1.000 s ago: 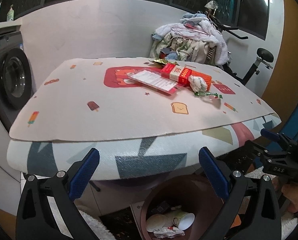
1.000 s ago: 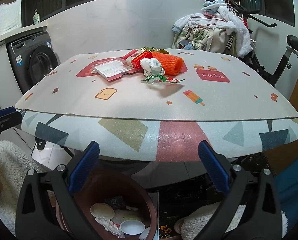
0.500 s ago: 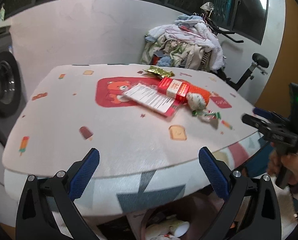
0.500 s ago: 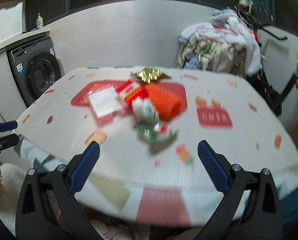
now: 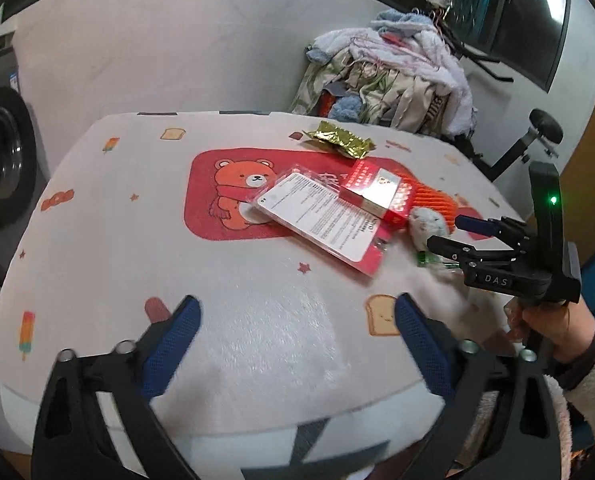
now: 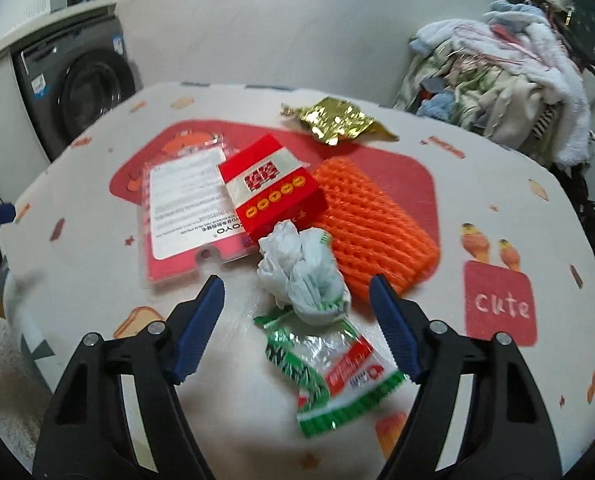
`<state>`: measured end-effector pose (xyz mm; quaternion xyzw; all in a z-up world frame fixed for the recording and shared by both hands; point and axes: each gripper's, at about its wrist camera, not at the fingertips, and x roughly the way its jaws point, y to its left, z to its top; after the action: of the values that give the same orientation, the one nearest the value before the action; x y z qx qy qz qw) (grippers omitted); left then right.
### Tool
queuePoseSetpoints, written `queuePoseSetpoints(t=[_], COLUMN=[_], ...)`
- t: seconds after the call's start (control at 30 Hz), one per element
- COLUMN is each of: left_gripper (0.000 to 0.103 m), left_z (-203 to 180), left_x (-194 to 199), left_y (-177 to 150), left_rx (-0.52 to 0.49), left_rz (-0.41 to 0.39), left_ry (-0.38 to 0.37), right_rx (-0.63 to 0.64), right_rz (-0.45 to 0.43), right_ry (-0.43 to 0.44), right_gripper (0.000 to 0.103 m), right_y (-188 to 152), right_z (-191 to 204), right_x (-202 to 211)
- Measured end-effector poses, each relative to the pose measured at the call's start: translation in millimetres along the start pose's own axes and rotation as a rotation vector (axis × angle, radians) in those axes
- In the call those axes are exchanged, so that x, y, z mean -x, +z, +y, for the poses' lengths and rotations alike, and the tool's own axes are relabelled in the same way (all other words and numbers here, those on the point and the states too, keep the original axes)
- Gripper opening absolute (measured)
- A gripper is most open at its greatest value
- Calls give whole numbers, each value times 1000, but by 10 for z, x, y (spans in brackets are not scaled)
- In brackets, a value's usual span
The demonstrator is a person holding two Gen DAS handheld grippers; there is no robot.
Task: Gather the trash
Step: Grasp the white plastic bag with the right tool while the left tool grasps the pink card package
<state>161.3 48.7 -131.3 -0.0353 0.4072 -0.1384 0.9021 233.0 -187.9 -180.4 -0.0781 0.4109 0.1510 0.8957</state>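
Right gripper [image 6: 295,314] jaws partly open and have just been closing; crumpled white tissue wad [image 6: 301,276] and the green-red-white snack wrapper [image 6: 329,368] sit between the blue pads but nothing is pinched yet, pads not touching either. Left gripper [image 5: 297,344] jaws wide, have just narrowed a little, nothing between them, only bare surface [image 5: 109,240] with the printed cloth. Going outward from the right jaws: orange foam fruit net [image 6: 373,232] just beyond on the right, touching the wad; red carton [image 6: 271,186] just beyond on the left, lying over the edge of the clear blister pack with white card [image 6: 185,204]; gold foil wrapper [image 6: 337,120] at the far side, a little apart from the rest. All trash clusters mid-surface, right of the bear print. In the left view the right gripper comes in from the right edge, held by a hand [image 5: 549,324] in a fluffy sleeve. Step in hand looks like the grab of the wad or wrapper. To do it well: lower until the pads straddle one item, centre on the wad, close fully since it's soft and will compress, keep clear of the net so it doesn't drag. Wrapper lies flat and is likely slippery, so pinch a raised crinkle. Left jaws could go for the blister pack edge. Background: washing machine [image 6: 85,88] far left, laundry pile [image 6: 497,80] far right.
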Motion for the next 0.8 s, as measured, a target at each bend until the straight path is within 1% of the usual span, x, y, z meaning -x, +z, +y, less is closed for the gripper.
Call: queuePoseSetpoints(t=[0.07,0.13,0.17,0.23,0.27,0.37,0.43,0.5,0.6,0.67,0.7,0.73,0.77,0.8], left_gripper=[84,78,76,70,68,62,56,52,51,46,40,38,36,30], left_z=[40,106,140,243,295,430,462,463,467,497,526,567,581,588], left_x=[-106,-223,-275,-405,-456,-642,-762,-859,-1014,-1129,-1193,-1261,-1294,-1340], left_y=[40,76,87,109,111,85,91,123,238,303,325,352,368,393], left_rx=[21,79,110,217,272,464,546,591,630,668,698,729,740,745], left_rz=[23,48,61,94,107,143,161,167,153,159,159,159,159,160], left_ry=[-27,-73,-94,-160,-192,-288,-316,-325,-302,-286,-276,-268,-261,-241], right_rx=[7,13,11,1,-9,-44,-46,-50,-74,-72,-68,-66,-67,-71], right_rz=[17,35,42,48,47,23,-3,-30,-69,-93,-103,-111,-116,-120], right_ry=[1,-20,-27,-30,-16,29,42,48,47,30,22,16,13,11], right_gripper=[73,69,65,54,44,42,42,42,42,42,42,42,42,42], right_y=[20,36,43,60,67,82,87,89,80,60,47,30,12,-6], right_z=[10,-7,-17,-52,-77,-109,-99,-97,-133,-153,-165,-180,-198,-218], right_x=[-94,-178,-216,-245,-238,-128,-21,91,245,341,383,421,455,485])
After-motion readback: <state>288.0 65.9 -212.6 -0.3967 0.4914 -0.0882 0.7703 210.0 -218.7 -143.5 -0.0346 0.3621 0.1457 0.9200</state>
